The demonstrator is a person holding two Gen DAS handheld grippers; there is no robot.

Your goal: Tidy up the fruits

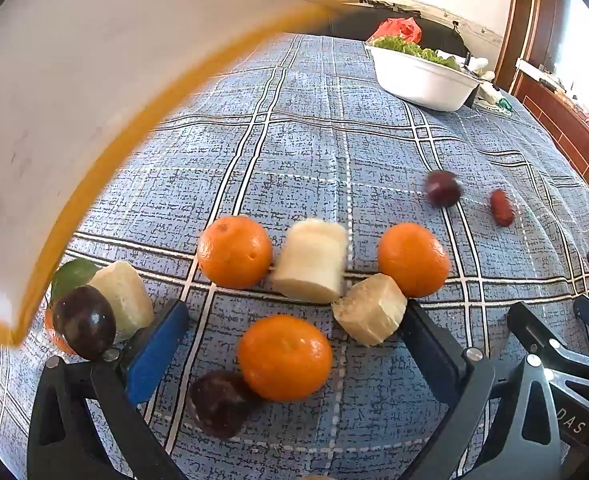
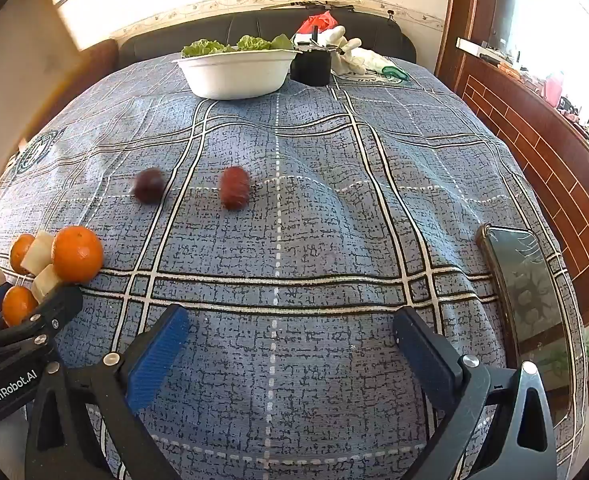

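Hovering wide open, the left gripper (image 1: 290,344) frames an orange (image 1: 285,357) beside the cane piece (image 1: 370,308); centring before closing seems wise. The right gripper (image 2: 290,344), also open, holds nothing.

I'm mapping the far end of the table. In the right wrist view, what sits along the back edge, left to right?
White bowl of greens → black container → white gloves.

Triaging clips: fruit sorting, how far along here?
Done: nothing visibly sorted. In hand: nothing; left gripper and right gripper both open, empty. Left: round orange mandarins, pale cut chunks, dark purple plum and red oval fruit loose on blue checked cloth.
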